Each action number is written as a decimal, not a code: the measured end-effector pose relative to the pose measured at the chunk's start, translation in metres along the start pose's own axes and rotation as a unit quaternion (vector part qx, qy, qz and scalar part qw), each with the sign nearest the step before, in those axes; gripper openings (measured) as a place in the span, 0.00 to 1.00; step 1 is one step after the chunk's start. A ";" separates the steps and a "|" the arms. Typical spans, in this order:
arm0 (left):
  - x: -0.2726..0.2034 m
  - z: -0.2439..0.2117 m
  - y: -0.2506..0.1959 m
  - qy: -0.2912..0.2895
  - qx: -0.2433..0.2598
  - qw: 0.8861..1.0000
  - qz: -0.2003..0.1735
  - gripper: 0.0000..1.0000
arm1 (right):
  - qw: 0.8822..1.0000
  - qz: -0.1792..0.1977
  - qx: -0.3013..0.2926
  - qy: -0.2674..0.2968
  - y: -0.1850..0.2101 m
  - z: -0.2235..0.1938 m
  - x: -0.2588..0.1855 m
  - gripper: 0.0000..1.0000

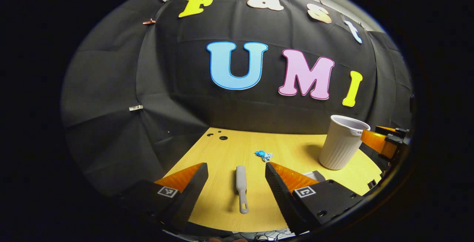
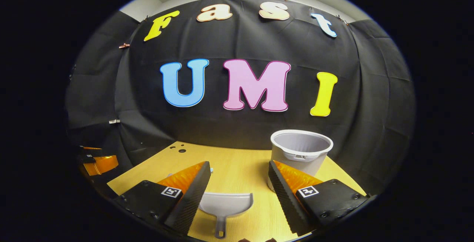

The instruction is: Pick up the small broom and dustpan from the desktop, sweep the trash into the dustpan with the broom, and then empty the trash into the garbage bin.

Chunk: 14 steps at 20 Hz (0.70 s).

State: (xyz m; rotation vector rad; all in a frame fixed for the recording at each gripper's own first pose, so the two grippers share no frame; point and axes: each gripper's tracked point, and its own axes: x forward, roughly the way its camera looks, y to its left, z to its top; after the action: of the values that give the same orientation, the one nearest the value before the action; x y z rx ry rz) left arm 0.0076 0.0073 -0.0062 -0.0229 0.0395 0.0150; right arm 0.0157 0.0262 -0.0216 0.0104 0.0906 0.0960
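A small grey broom lies flat on the wooden table, its thin handle end pointing toward me. My left gripper hovers open above it, one finger on each side, touching nothing. A bit of blue crumpled trash lies just beyond the broom. In the right gripper view a grey dustpan rests on the table, handle toward me, under and between the fingers of my open right gripper. The white ribbed garbage bin stands upright just behind the right finger.
In the left gripper view the bin stands at the table's right, with the right gripper beside it. The left gripper shows at the far left of the right gripper view. Small round holes mark the table's far left corner.
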 end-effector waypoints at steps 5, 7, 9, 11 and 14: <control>0.011 -0.021 -0.004 0.038 -0.006 0.999 -0.006 0.98 | 1.000 0.014 0.005 0.025 0.004 -0.012 0.009 0.98; 0.020 -0.033 -0.006 0.064 -0.009 0.998 -0.011 0.98 | 0.999 0.019 0.007 0.036 0.004 -0.019 0.013 0.98; 0.034 -0.045 -0.005 0.091 -0.005 0.996 -0.013 0.98 | 0.999 0.023 0.011 0.048 0.004 -0.026 0.017 0.98; 0.049 -0.059 -0.008 0.123 -0.005 0.992 -0.022 0.98 | 0.998 0.026 0.018 0.062 0.003 -0.035 0.021 0.98; 0.073 -0.083 -0.012 0.177 -0.016 0.984 -0.030 0.98 | 0.996 0.026 0.027 0.083 0.001 -0.053 0.027 0.98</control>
State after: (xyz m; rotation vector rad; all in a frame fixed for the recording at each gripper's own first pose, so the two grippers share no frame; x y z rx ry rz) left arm 0.0779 -0.0052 -0.0918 -0.0596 0.3954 -0.0499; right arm 0.0378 0.0297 -0.0766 0.0592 0.2584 0.1466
